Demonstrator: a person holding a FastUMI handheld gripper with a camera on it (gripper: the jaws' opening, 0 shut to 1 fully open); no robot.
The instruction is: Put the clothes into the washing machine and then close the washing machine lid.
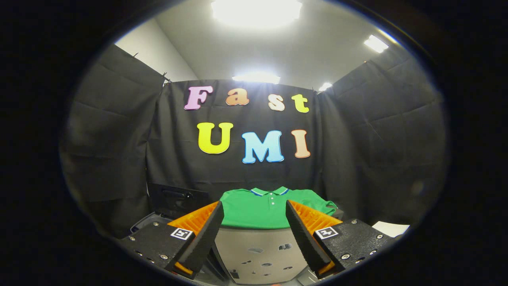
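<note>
- Gripper view: your gripper [254,212] was spread wide, pinching nothing.
- You had the green polo shirt [262,208] lying flat beyond its fingers, along the grey surface's [262,250] far edge.

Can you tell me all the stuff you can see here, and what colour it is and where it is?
polo shirt: one, green with a white and blue collar edge, laid flat on the raised surface beyond the fingers.
raised surface: one, pale grey-beige with a few dark marks, between and just ahead of the fingers, under the shirt.
washing machine lid: one, black, standing open behind the left finger; the machine itself is mostly hidden.
ceiling lights: several, white, up above the booth.
white sheet: one, beside the right finger; I cannot tell what it is.
claw: one, fingers open, holding nothing, short of the shirt.
</note>
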